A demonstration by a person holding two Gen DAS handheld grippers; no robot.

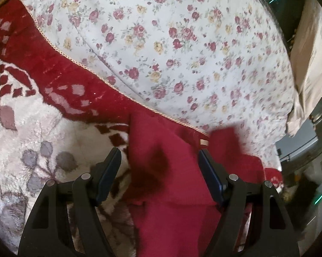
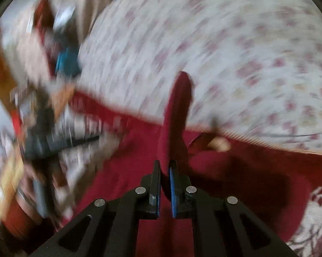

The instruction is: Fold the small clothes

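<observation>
A dark red knit garment point(image 1: 171, 184) lies on the bed, bunched up between and under my left gripper's fingers. My left gripper point(image 1: 159, 153) is open, its jaws wide apart on either side of the cloth, not clamped on it. In the right wrist view the same red garment point(image 2: 235, 171) spreads below, and my right gripper point(image 2: 165, 165) is shut on a raised fold of it point(image 2: 178, 107), which stands up between the pads. This view is heavily motion-blurred.
A white floral sheet point(image 1: 182, 42) covers the far part of the bed. A red and white fleecy blanket point(image 1: 32, 117) with a braided edge lies on the near side. Blurred clutter point(image 2: 36, 107) sits at the left of the right wrist view. Furniture point(image 1: 310, 64) stands beyond the bed's right edge.
</observation>
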